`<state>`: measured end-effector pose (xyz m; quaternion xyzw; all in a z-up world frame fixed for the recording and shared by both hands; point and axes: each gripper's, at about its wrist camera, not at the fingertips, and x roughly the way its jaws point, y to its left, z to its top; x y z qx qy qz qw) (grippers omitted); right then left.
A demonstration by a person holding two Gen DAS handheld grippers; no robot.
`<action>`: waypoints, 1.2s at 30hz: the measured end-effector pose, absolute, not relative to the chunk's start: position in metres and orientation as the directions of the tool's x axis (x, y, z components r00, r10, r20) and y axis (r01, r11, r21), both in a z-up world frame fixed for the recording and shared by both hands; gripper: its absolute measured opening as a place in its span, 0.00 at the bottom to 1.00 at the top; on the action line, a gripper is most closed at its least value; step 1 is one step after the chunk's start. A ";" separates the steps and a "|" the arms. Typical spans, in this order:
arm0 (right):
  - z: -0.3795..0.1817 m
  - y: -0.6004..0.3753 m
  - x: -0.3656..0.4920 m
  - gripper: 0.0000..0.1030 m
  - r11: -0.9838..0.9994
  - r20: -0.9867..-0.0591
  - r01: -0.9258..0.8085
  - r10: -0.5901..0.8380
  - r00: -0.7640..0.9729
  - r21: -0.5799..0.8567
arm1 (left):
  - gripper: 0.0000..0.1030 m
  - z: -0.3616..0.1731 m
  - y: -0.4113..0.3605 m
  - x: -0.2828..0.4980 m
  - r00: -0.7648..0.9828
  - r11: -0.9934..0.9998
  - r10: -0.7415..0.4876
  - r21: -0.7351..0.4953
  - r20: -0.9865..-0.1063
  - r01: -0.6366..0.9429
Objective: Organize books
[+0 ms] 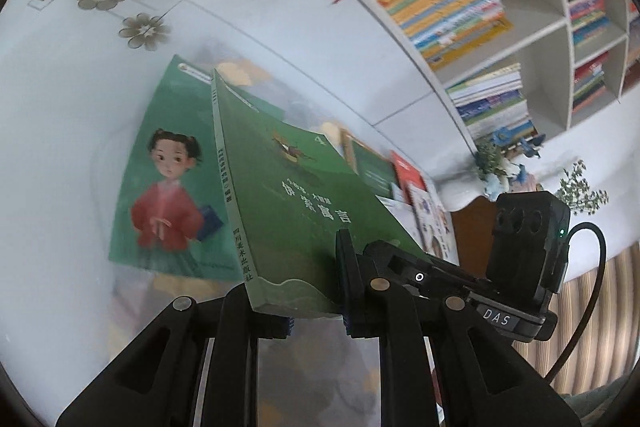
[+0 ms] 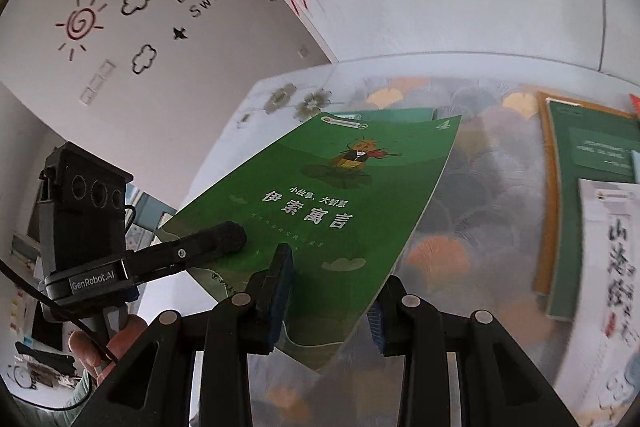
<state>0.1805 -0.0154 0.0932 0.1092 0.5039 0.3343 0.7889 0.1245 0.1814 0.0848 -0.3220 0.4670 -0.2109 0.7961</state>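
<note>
**Carry the green book level to the stack**

You have the green book (image 1: 288,187) pinched from two sides above the table (image 1: 48,147). The left gripper (image 1: 316,311) clamps its lower edge near the spine, and the right gripper (image 2: 332,311) bites the same lower edge, one pad on the cover and one beneath. Both pairs of jaws are nearly pressed together on the thin paperback, so neither grip reaches far in.

The book with the girl in red (image 1: 168,187) lies flat on the table just behind it and looks like the natural landing spot. Keep both hands moving together so the book doesn't twist between them, lower the far edge first, then line up the spines before letting go.

The cover is glossy and smooth, so it may slide under the pads. The paperback is soft and bends, and the tablecloth (image 2: 480,187) looks slick and shiny. The bookshelf (image 1: 460,7) behind is packed tight.
</note>
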 end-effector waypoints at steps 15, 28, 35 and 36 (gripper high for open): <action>0.047 0.020 0.214 0.32 0.785 -0.790 -0.401 0.578 0.202 0.472 | 0.15 0.028 0.214 0.136 0.449 0.695 -0.630 -0.718 -0.634 -0.039; 0.022 0.019 0.213 0.32 0.815 -0.822 -0.335 0.545 0.163 0.473 | 0.16 0.019 0.248 0.114 0.471 0.779 -0.472 -0.602 -0.746 -0.173; 0.025 -0.008 0.190 0.32 0.822 -0.827 -0.307 0.540 0.154 0.480 | 0.16 0.046 0.240 0.095 0.485 0.806 -0.445 -0.573 -0.753 -0.150; 0.028 -0.014 0.185 0.32 0.819 -0.822 -0.304 0.547 0.157 0.487 | 0.16 0.052 0.232 0.093 0.483 0.811 -0.449 -0.569 -0.752 -0.132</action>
